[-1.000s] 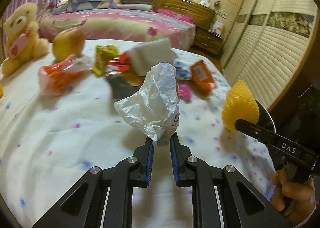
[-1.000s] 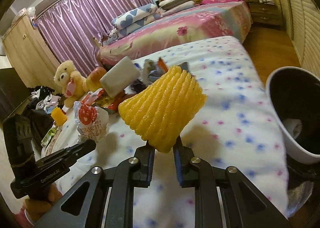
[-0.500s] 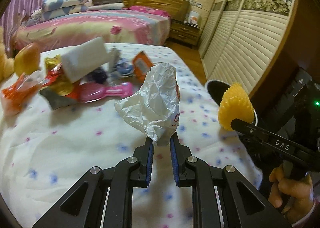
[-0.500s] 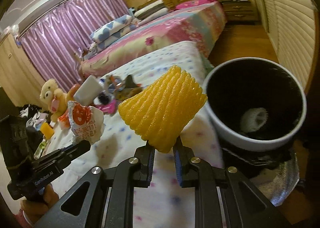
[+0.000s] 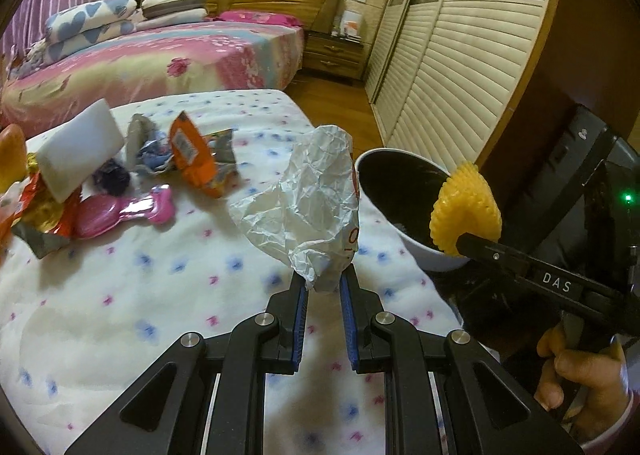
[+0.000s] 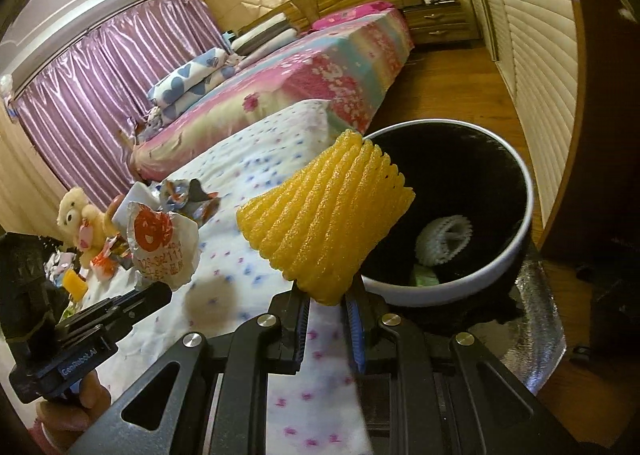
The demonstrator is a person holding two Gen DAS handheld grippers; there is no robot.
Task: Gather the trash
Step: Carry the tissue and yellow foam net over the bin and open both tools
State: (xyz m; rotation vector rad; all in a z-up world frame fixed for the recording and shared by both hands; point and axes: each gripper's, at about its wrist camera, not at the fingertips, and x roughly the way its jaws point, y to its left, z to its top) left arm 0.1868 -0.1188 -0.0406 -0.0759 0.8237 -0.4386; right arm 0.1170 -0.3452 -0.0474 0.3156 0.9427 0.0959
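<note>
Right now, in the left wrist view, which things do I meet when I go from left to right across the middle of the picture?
White block → pink foil wrapper → orange packet → crumpled white paper held in the left gripper → trash bin → yellow foam net held in the right gripper.

Each wrist view is looking forward and steeply down along its own fingers, close above the spotted bedspread [image 5: 120, 275]. The left view is facing the wardrobe doors [image 5: 460, 67]; the right is facing the curtains [image 6: 120, 67]. Both are sharing the white bin [image 5: 424, 255] and far bed [image 6: 304, 83].
</note>
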